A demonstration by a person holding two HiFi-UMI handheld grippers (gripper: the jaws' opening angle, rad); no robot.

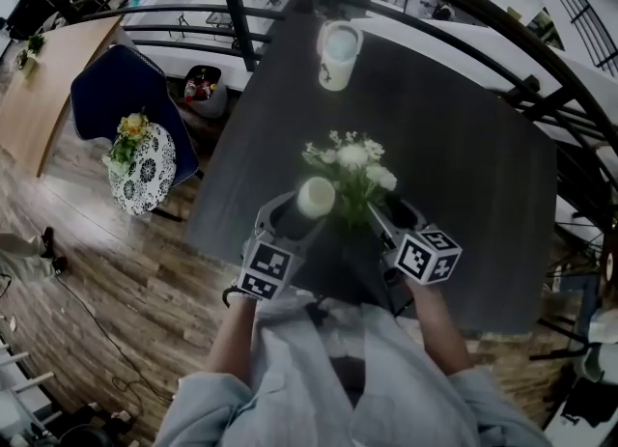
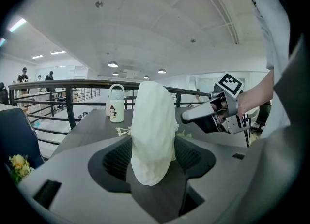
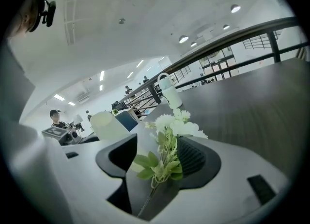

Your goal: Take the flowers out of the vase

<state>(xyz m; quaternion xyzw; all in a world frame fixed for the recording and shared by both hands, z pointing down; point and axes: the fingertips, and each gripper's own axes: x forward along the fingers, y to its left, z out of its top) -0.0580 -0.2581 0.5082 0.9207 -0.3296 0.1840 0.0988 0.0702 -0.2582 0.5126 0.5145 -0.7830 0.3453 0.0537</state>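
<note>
A cream vase is held upright over the near part of the dark table; my left gripper is shut on it. In the left gripper view the vase fills the gap between the jaws. The white flowers with green leaves stand just right of the vase, outside it. In the right gripper view their stems run down between the jaws of my right gripper, which stand wide apart and do not pinch them. The leaves rest against the right-hand pad. My right gripper is level with the vase.
A white lidded mug stands at the table's far edge, also visible as the mug. A black railing runs behind the table. To the left, on the wooden floor, stand a blue chair and a round patterned stool with yellow flowers.
</note>
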